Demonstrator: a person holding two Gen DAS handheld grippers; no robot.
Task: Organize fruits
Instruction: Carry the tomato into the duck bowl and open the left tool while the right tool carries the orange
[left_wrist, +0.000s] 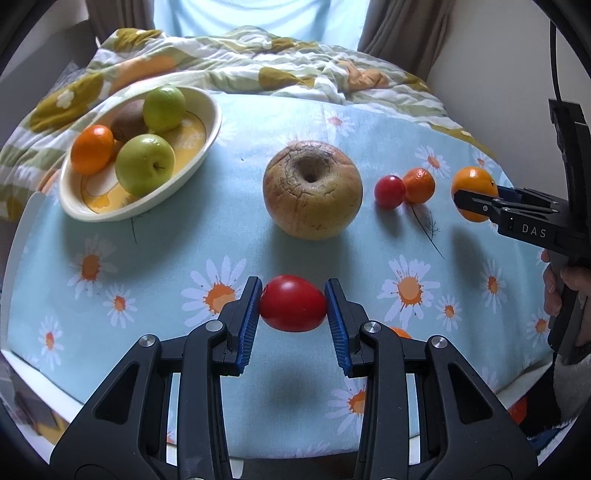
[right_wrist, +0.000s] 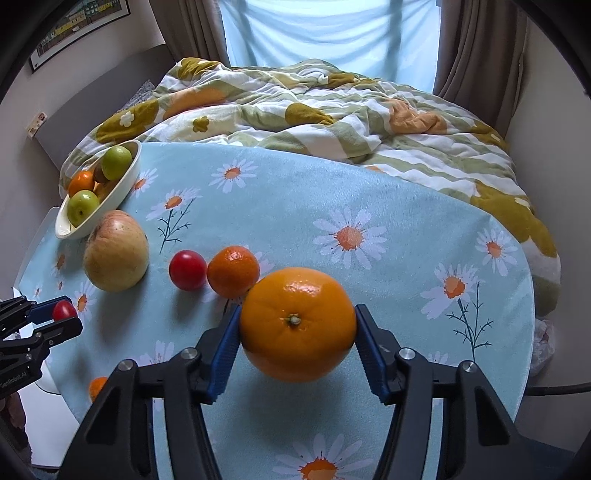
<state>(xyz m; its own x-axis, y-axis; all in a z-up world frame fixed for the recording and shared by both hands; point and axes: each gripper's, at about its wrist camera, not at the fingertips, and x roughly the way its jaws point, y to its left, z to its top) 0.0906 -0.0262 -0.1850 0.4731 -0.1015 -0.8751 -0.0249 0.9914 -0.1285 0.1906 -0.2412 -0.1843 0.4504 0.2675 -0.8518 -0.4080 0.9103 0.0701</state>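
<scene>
My left gripper (left_wrist: 293, 282) is shut on a red tomato (left_wrist: 291, 304), which hangs a little above the daisy tablecloth (left_wrist: 184, 221). In the right wrist view, a large orange (right_wrist: 297, 325) sits between the blue pads of my right gripper (right_wrist: 297, 309), and both pads press on its sides. A cream bowl (left_wrist: 207, 147) at the far left holds two green apples, a small orange and a brown fruit. On the cloth lie a big wrinkled yellow apple (left_wrist: 312, 190), a small red tomato (left_wrist: 388, 191) and a mandarin (left_wrist: 419, 185).
A small orange fruit (right_wrist: 96, 387) lies near the table's front left edge. A crumpled flowered duvet (right_wrist: 332, 110) is heaped behind the table. A person's hand (left_wrist: 569, 288) holds the right gripper's handle. The table edge curves close on the right side.
</scene>
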